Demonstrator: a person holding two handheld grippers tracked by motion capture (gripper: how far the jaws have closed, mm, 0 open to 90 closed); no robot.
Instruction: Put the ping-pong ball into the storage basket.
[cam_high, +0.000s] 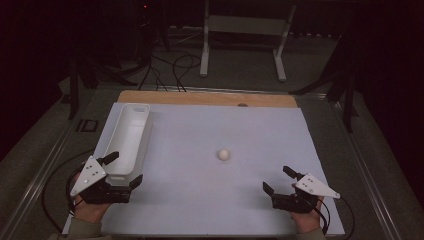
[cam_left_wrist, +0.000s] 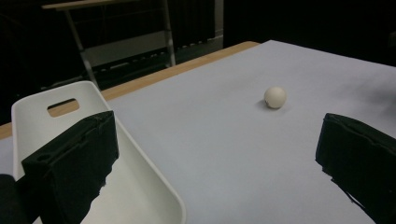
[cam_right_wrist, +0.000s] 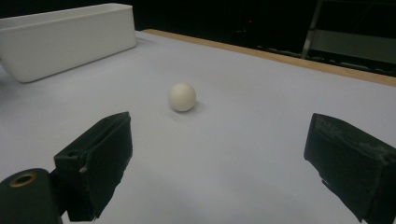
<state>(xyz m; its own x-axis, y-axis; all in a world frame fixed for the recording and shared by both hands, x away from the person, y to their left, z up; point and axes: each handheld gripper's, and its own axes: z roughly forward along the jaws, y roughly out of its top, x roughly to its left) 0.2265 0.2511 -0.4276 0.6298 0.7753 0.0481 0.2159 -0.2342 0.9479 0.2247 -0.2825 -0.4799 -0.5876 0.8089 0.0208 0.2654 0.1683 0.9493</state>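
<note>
Two grippers rest near the person's edge of a pale table, each with its black jaws spread wide and nothing held between them. Jaws of the right gripper point toward the table's middle, where a small white ball sits alone; in the right gripper view the ball lies ahead of the jaws and between their lines, well apart from both. Being round, the ball has no long axis and points no way. Jaws of the left gripper straddle the near end of a white bin (one jaw over its inside, one outside its wall). This bin is long and narrow, its long axis running away from the person along the table's left edge. A hand grips the right gripper from below.
</note>
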